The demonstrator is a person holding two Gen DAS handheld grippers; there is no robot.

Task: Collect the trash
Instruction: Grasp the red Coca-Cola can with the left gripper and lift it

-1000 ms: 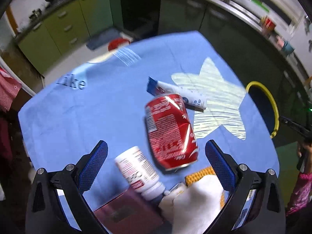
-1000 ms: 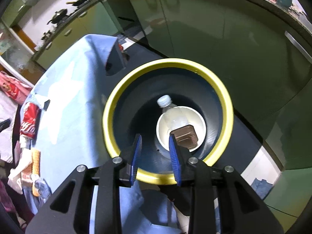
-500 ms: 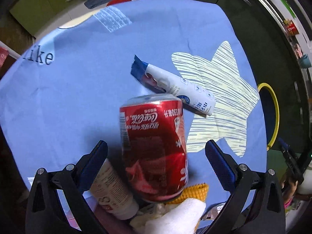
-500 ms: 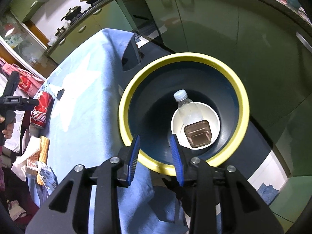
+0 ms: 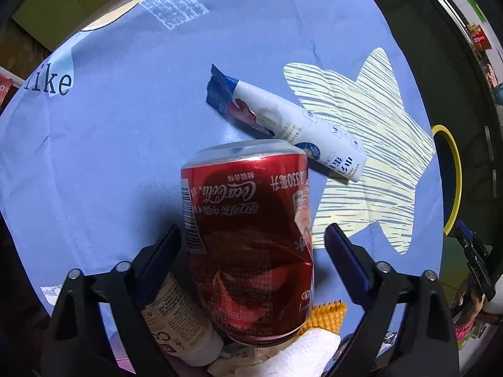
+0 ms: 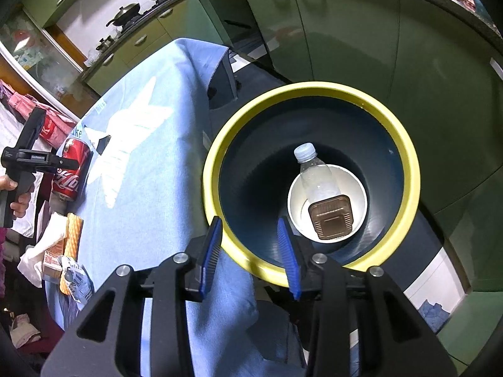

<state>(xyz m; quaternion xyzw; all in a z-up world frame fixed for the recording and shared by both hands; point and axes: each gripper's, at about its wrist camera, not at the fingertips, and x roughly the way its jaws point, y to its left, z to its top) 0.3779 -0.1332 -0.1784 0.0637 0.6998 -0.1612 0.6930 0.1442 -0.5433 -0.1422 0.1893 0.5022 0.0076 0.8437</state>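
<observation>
Left wrist view: jaws spreading wide, straddling dented soda can (image 5: 248,238); light, slippery, crushable, best pinching mid-body. Right jaws gaping empty.

On the blue tablecloth (image 5: 132,132) lie one dented red cola can (image 5: 248,238), one white wrapper tube (image 5: 292,128) just beyond the can, one white pill bottle (image 5: 176,320) beside the can, one white tissue (image 5: 301,355) and one yellow mesh sleeve (image 5: 327,314) near it; inside the one yellow-rimmed bin (image 6: 314,89) beside the cloth sit one clear plastic bottle (image 6: 317,179), one white cup (image 6: 358,191) and one brown tray (image 6: 331,216)
</observation>
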